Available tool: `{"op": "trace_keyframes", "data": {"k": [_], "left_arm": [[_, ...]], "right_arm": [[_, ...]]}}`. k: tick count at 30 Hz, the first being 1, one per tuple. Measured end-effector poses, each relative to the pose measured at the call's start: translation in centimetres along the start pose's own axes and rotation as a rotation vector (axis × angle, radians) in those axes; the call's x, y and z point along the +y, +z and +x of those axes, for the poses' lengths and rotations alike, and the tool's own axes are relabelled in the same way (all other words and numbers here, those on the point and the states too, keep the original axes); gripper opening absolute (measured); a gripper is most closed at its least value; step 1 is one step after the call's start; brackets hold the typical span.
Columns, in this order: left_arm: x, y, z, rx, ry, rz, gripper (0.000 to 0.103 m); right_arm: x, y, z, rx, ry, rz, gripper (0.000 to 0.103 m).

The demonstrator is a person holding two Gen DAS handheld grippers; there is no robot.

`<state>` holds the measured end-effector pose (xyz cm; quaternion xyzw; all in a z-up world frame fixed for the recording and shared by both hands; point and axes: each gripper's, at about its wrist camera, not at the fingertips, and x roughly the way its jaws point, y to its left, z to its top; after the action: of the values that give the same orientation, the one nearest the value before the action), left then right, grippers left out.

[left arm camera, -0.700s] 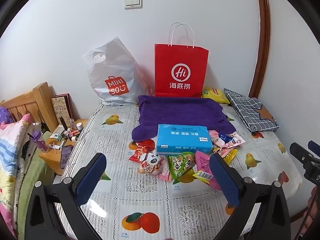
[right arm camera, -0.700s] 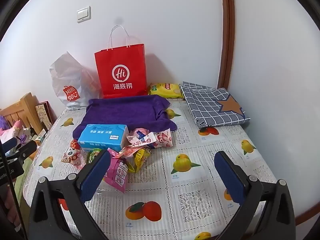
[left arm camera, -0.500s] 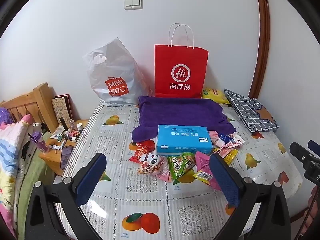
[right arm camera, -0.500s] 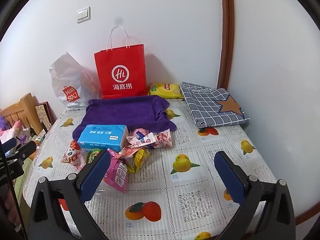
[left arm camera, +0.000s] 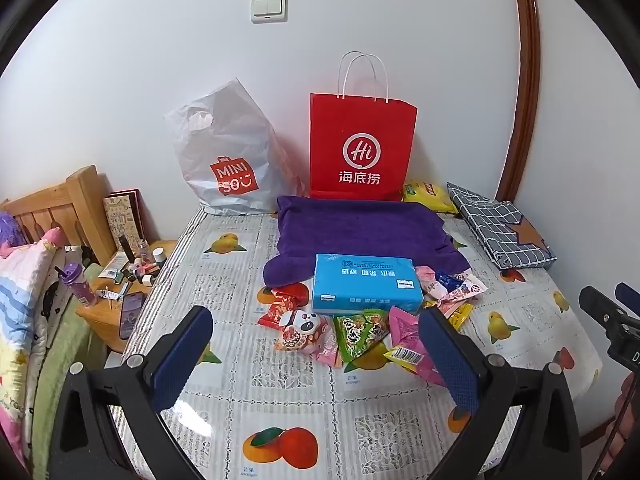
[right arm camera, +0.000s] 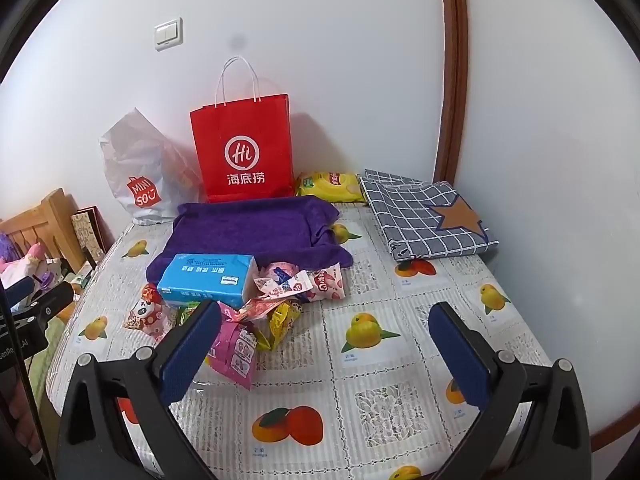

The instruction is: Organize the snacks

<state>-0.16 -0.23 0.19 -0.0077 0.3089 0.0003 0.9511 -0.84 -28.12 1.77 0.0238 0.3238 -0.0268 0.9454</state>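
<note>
From the left wrist view, my left claw (left arm camera: 316,354) hangs with its fingers wide apart and empty above the desk (left arm camera: 288,408). The snacks (left arm camera: 352,330) lie in a loose heap in front of the blue tissue pack (left arm camera: 366,283), which rests partly on the purple towel (left arm camera: 360,230). The red paper bag (left arm camera: 362,152) stands against the wall behind.

From the right wrist view, my right claw (right arm camera: 324,354) is equally spread and holds nothing; the pink packet (right arm camera: 236,354) lies just beside its left finger. I judge nothing is sorted yet: every packet remains to be gathered.
</note>
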Motion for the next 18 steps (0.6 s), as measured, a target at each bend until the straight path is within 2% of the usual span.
{"op": "trace_keyframes", "data": {"k": [18], "left_arm": [[0.5,1.0,-0.4,-0.007,0.001,-0.004,0.103]], "right_arm": [[0.4,0.0,-0.2,-0.005,0.005,-0.006,0.102]]}}
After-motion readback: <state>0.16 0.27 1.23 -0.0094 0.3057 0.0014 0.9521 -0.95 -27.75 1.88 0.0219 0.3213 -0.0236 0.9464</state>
